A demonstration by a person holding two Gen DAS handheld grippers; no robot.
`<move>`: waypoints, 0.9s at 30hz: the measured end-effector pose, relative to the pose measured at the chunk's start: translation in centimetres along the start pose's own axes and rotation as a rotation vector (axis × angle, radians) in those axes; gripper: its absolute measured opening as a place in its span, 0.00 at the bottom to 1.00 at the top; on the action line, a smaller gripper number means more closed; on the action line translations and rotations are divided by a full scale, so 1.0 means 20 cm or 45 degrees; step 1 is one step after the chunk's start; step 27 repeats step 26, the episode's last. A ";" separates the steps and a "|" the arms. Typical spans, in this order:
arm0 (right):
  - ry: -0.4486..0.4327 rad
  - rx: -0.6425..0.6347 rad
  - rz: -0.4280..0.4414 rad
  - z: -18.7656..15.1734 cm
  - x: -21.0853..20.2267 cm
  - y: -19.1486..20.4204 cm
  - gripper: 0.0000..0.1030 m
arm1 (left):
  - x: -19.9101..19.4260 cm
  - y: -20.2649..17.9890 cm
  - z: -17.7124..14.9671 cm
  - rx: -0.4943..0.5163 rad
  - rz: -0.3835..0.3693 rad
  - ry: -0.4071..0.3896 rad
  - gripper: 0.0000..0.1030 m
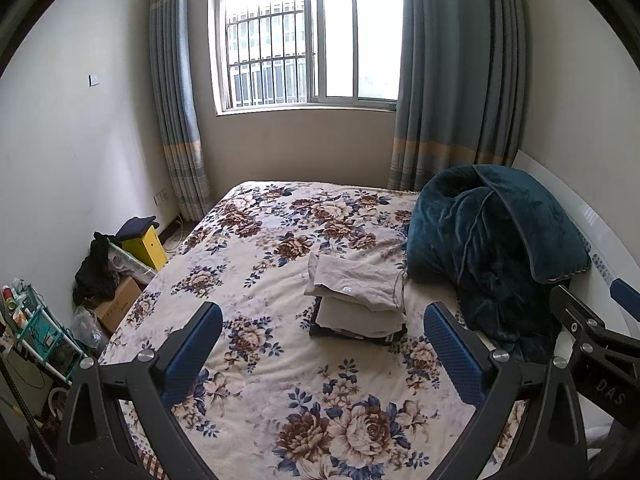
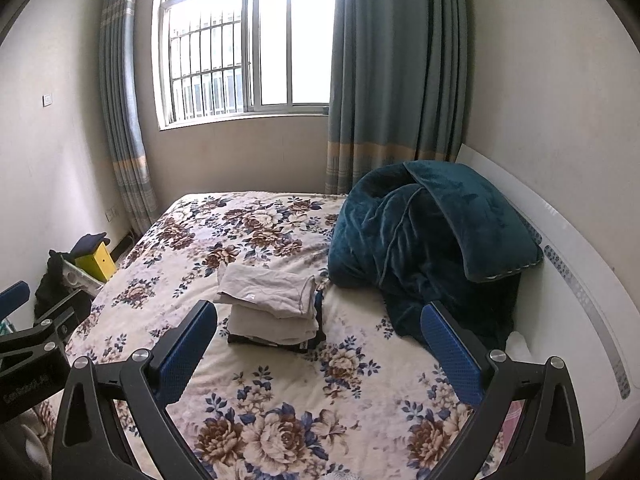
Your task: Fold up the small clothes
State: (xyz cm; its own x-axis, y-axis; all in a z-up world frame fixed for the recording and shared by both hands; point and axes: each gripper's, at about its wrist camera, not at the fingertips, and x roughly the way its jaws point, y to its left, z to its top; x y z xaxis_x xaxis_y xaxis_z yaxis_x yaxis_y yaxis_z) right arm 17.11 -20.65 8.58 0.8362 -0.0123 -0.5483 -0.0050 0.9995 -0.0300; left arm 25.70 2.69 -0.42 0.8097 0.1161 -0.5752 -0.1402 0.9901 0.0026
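Left gripper (image 1: 322, 354) and right gripper (image 2: 318, 350) both spread wide, empty, above bed (image 1: 256, 360); folded clothes stack (image 1: 358, 300) just ahead.

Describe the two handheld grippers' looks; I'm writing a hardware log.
Both match. The left gripper and right gripper each have two black, angular plastic arms with triangular cut-outs and round silver screws, ending in flat blue textured finger pads. White lettering marks each black body. No cables or sleeves show.

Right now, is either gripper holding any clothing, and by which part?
Nothing is held. The left gripper and right gripper are both open and empty above the bed; the folded clothes stack lies untouched.
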 end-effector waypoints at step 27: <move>-0.004 -0.007 0.013 -0.03 0.00 0.08 1.00 | -0.05 0.03 -0.01 -0.041 0.036 -0.018 1.00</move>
